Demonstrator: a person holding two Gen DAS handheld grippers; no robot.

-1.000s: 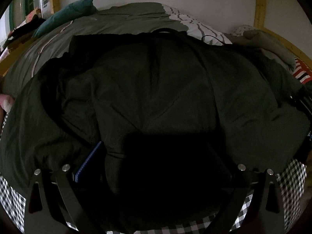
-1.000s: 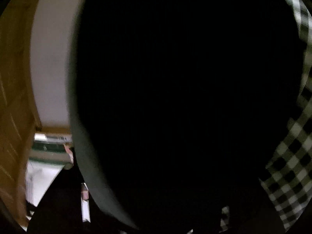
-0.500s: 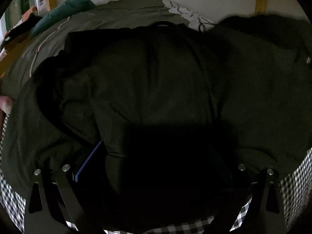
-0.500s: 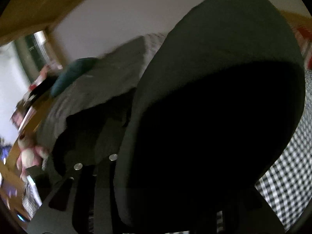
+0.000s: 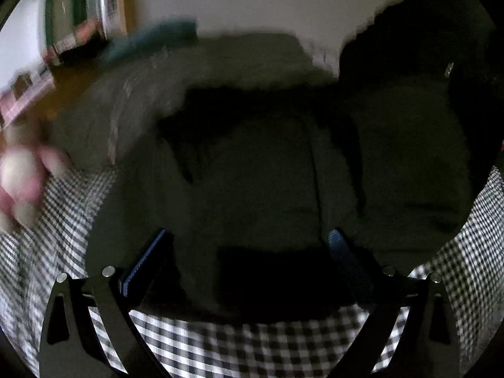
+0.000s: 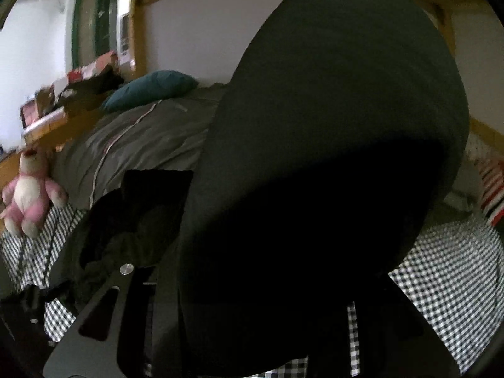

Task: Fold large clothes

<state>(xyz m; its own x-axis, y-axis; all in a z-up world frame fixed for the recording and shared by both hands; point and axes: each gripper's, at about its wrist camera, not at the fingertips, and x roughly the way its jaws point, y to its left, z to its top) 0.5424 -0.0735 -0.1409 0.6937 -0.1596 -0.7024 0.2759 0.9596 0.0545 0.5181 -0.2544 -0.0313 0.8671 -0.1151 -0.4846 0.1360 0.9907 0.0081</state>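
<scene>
My left gripper (image 5: 249,252) is standing wide apart around the dark olive jacket (image 5: 258,170) — bulky, rumpled, lying on the checked sheet (image 5: 252,346). My right gripper (image 6: 252,299) is clamping a lifted fold — it is draping near, hiding the fingers.

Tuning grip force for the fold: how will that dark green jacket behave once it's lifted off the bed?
Likely floppy: the dark green jacket drapes in a rounded sag over the right gripper. Probably bulky, since it lies in thick rumpled folds on the checked sheet. It may slip; the cloth looks smooth.
</scene>
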